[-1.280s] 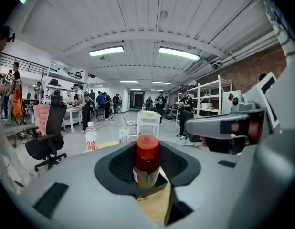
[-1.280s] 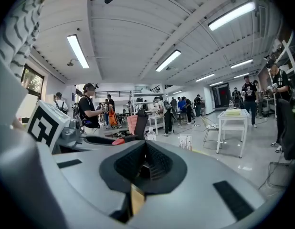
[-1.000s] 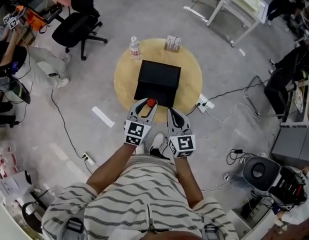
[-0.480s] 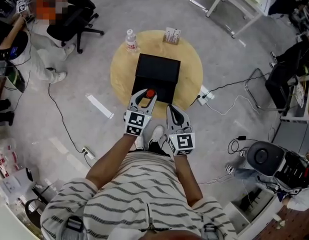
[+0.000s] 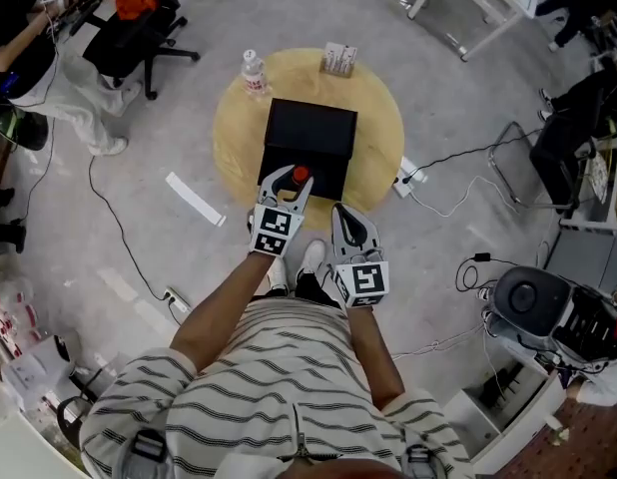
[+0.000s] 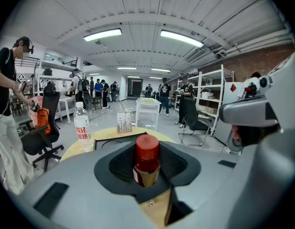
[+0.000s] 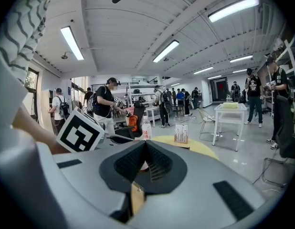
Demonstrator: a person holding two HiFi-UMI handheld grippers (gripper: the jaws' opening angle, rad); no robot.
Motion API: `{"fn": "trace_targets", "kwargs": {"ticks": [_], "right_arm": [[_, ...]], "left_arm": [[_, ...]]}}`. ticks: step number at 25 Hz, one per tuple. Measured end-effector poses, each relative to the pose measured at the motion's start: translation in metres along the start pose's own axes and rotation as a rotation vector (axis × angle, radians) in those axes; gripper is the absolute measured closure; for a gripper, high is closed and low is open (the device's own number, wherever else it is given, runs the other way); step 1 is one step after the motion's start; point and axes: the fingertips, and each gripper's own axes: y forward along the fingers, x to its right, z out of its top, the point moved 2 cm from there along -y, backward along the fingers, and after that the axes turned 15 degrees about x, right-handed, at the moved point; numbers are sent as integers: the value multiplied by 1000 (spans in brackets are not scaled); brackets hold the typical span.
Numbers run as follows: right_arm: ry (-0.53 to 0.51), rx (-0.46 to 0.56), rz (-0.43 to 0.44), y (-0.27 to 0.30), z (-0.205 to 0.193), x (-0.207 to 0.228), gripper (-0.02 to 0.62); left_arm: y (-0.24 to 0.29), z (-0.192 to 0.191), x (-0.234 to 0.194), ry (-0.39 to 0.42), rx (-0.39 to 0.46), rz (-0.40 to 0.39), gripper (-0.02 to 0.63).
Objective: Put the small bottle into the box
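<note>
— At the near edge of the box (image 5: 310,133), what has the left gripper (image 5: 289,181) got?
— Small bottle (image 6: 146,159), upright, red cap up. Jaws clamped on its lower body, and the cap stands clear above the ribbed pads.
— Right gripper (image 7: 144,151)?
— Jaws pressed together, nothing between them. It sits on the person's side of the box, off the round table (image 5: 383,158).
— Risks?
— Letting go too soon. The bottle looks only just over the box's near wall, so it could clip the rim or land on the tabletop short of the box. The hold is low on a tall shape, so a jolt could tip it. Cannot tell from above whether the box top is open.
</note>
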Motion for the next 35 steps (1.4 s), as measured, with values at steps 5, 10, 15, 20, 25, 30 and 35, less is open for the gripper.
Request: {"fn": "trace_targets", "kwargs": {"ticks": [5, 10, 15, 20, 25, 30, 35], "right_arm": [[3, -13, -3, -1, -6, 3, 586], [8, -20, -7, -1, -10, 7, 586], [12, -24, -4, -3, -13, 11, 586], [14, -25, -2, -4, -12, 11, 586], [16, -25, 2, -4, -10, 12, 586], [21, -31, 3, -5, -12, 12, 586], [19, -34, 0, -11, -12, 9, 586]], "left_arm": [[12, -11, -1, 6, -25, -11, 453], [22, -28, -4, 15, -64, -13, 453], [31, -46, -4, 22, -96, -4, 453], [37, -52, -5, 34, -117, -4, 453], [40, -61, -5, 36, -149, 1, 452], [44, -70, -7, 39, -173, 6, 451], [44, -78, -6, 44, -192, 5, 451]]}}
